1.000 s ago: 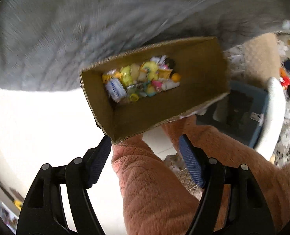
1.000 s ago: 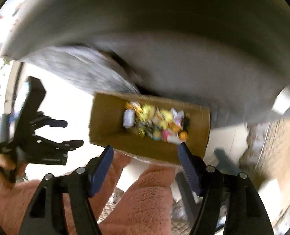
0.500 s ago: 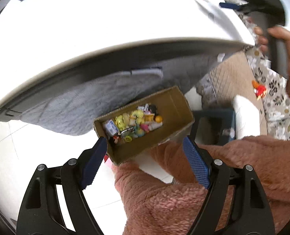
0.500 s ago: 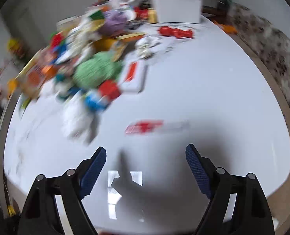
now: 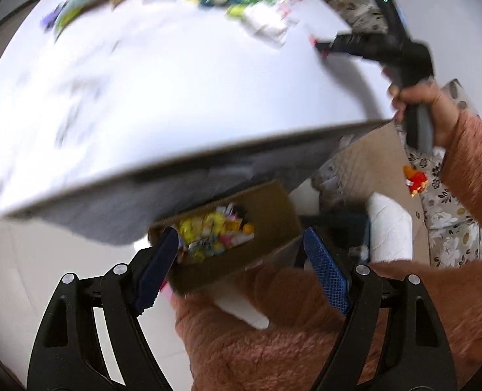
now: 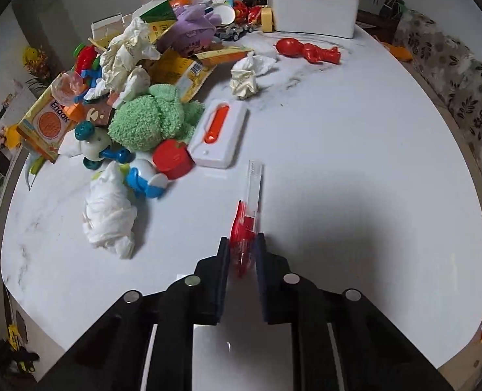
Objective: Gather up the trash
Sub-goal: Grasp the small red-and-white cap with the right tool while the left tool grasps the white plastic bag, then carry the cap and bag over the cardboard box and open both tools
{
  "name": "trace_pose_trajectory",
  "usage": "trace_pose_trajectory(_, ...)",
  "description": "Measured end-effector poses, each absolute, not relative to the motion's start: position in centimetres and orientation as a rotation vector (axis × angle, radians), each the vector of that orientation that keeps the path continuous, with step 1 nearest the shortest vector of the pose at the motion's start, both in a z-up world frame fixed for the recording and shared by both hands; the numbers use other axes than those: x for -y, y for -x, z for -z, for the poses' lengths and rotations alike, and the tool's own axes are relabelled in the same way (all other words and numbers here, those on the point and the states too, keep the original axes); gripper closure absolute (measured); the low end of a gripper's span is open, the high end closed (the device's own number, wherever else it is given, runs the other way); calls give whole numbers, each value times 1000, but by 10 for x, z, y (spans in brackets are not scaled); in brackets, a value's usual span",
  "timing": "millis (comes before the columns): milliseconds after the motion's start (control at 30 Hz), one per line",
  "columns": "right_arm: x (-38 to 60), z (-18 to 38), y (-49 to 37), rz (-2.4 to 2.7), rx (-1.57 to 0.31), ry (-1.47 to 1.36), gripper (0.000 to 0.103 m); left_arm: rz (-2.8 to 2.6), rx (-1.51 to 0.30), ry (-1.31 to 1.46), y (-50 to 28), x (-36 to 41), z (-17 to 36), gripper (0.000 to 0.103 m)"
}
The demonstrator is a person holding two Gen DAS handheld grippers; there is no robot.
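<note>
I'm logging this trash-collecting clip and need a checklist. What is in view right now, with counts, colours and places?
red-and-clear wrapper: 1, red and clear, near table edge, in the right gripper
crumpled tissues: at least 3, white, left and middle of table
green fluffy cloth: 1, green, in the pile
white case with orange slider: 1, mid-table
red plastic toy: 1, far side
purple glove: 1, back of pile
white bin: 1, far edge
table: 1, white marble
cardboard box: 1, brown, below the table edge, holds colourful trash
left gripper: open, empty
right gripper: shut on the wrapper
</note>
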State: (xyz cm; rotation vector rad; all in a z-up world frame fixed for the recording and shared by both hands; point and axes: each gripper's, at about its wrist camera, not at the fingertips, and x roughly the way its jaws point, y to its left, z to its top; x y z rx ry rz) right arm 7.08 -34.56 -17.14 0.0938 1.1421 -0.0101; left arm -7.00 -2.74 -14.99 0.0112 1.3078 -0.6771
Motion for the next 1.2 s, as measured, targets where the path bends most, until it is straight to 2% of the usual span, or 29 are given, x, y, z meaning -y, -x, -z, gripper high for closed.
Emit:
trace_pose_trajectory(300,361,149,-51,4,-1096,-212,88,669,-1174,26,-2,83,120,25)
trace_pose_trajectory(567,367,119,-28,-16,-1039,-246,88,539,-1179,-13,-90,161,142,26)
trace_pose_trajectory(600,367,119,-26,-16,-1038,-248,88,525,-1182,-10,-98,166,145,40)
trace_pose_trajectory(633,368,119,-24,-17,-1039,-251,88,525,-1191,-8,-105,170,147,65)
trace_pose_trajectory(967,355,103,-7,-95,-1016,-241,89,631,-1126,18,-72,143,108,68)
trace_pose_trajectory(1200,321,80,18,-231,-1036,-190,89,787,-1125,-26,4,86,85,68)
